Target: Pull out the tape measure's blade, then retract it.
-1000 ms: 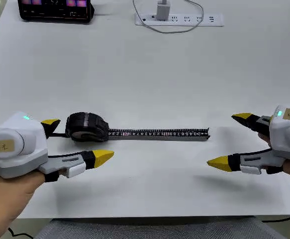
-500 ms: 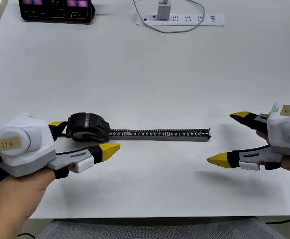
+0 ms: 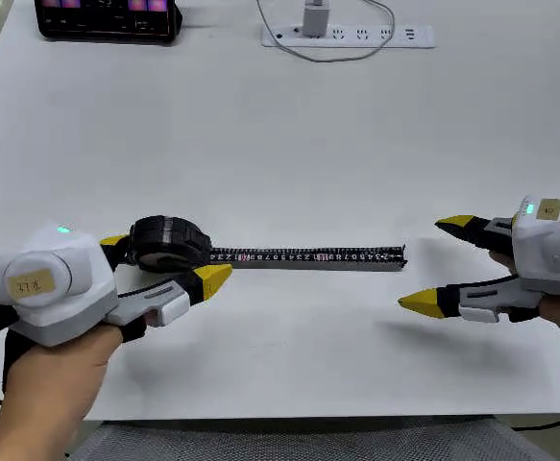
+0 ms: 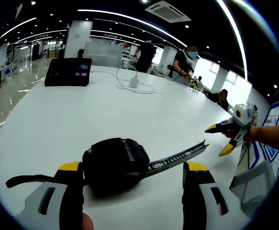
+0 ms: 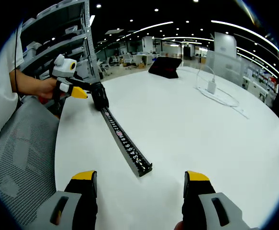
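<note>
At lower left, the left gripper [image 3: 167,261] is straddling the tape measure [image 3: 169,240], jaws wide apart
The right gripper [image 3: 435,262] is hovering open and empty near the blade [image 3: 308,256] tip

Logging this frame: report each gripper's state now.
Left gripper: open, jaws astride the tape measure, not clamped.
Right gripper: open, holding nothing.
</note>
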`<state>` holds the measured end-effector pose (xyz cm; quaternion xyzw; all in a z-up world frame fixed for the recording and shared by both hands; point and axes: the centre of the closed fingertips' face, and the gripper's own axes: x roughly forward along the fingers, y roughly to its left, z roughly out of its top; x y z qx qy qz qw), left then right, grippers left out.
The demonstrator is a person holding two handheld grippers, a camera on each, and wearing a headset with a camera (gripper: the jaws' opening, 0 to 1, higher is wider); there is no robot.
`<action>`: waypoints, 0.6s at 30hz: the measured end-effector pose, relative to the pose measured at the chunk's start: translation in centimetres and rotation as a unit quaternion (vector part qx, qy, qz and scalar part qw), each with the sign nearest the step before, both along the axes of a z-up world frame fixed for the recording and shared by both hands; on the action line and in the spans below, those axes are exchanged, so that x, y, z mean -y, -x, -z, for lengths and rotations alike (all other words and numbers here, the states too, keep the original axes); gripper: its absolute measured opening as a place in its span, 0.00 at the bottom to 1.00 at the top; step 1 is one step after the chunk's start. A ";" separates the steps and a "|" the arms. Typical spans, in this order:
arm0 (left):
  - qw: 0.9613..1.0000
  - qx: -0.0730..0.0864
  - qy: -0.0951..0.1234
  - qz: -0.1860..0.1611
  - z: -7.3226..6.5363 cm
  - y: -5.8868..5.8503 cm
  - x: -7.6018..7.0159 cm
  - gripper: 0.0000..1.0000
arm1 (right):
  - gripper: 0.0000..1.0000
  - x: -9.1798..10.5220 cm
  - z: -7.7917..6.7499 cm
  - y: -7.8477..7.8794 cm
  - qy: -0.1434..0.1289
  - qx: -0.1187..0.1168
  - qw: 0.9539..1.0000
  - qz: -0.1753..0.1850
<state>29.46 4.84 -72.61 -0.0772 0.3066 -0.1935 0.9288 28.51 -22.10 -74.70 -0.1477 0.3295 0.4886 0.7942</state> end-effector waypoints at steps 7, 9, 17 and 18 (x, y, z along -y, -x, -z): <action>0.999 -0.001 -0.020 -0.026 0.3 -0.4 -0.4 0.75 | 0.65 -0.1 0.0 -0.4 0.005 -0.002 1.000 -0.016; 0.999 0.000 -0.027 -0.035 0.4 -0.5 -0.8 0.71 | 0.64 -0.1 0.0 -0.6 0.006 -0.002 1.000 -0.019; 0.998 -0.001 -0.037 -0.058 0.8 -1.0 -1.0 0.68 | 0.54 -0.3 0.3 -0.6 0.016 0.004 0.999 -0.047; 0.998 -0.001 -0.038 -0.058 0.8 -1.0 -1.0 0.68 | 0.54 -0.3 0.3 -0.6 0.018 0.004 0.999 -0.049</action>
